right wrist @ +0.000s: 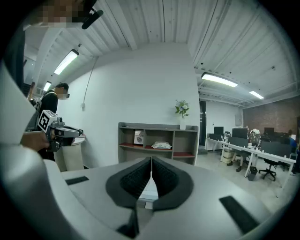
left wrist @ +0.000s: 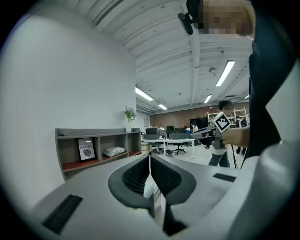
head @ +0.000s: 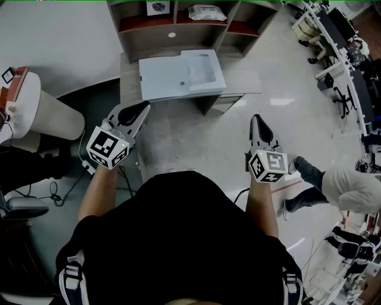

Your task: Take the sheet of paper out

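Status: not started, IMO. Left gripper (head: 143,108) and right gripper (head: 256,120) are both held out in front of the person, well short of the low table (head: 241,74). Jaws on each are closed tip to tip, nothing btwn them.

Sheet of paper: can't pick it out as a separate item. Best guess it's inside the white flat folder (head: 169,77) lying on the table, which has a paler, see-through-looking panel on its right half. Nothing sticks out of it.

Left to do: close in, open jaws, get at the sheet, draw it clear. Prob one gripper pins the folder while the other pulls.

Counts:
- grippers x2
- folder x1
- table x1
- shelf unit (head: 178,37) x1, behind the table
- framed print (head: 158,7) x1, on the shelf
- white pack (head: 207,12) x1, on the shelf
- plant (right wrist: 182,108) x1, on top of the unit
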A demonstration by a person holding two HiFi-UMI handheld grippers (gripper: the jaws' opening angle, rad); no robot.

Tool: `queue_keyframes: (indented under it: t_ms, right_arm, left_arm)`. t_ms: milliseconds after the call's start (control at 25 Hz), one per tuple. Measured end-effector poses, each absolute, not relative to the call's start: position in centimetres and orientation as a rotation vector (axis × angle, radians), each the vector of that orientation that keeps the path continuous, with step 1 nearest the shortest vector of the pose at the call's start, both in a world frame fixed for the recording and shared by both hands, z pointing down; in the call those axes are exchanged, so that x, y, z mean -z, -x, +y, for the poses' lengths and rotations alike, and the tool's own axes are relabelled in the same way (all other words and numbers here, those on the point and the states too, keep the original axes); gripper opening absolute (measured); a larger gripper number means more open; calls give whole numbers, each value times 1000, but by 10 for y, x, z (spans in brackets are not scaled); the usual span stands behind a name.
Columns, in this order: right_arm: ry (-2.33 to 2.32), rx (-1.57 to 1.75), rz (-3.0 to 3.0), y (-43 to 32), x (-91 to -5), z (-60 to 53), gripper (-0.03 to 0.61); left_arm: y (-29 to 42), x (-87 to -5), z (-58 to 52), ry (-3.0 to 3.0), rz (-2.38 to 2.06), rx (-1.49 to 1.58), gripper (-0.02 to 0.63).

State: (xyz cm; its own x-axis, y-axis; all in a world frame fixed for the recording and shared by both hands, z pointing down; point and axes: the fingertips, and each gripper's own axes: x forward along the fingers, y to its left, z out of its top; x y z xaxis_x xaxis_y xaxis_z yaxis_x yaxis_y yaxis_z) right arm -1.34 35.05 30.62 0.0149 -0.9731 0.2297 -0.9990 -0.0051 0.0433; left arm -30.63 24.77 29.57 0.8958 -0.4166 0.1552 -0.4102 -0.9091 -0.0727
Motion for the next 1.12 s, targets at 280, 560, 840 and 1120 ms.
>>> queue_keyframes:
  t_ms: [280,560,840,1120]
  right_arm:
    - [-2104,-206,-2067,16,-307,344,17]
    - [-2115,-218,-2059,23,-307,344,17]
    - [-2151,-254,-2050,13,-314,340,17]
    - [-2138,-273,-2076,-11,-326,325,17]
  left_arm:
    - [308,-300,242,3041,623,255,29]
    - [319,-303,237,3062,617,250,29]
    - [317,-311,228,3073,616,292,29]
    - [292,-306,216,3042,636,306,29]
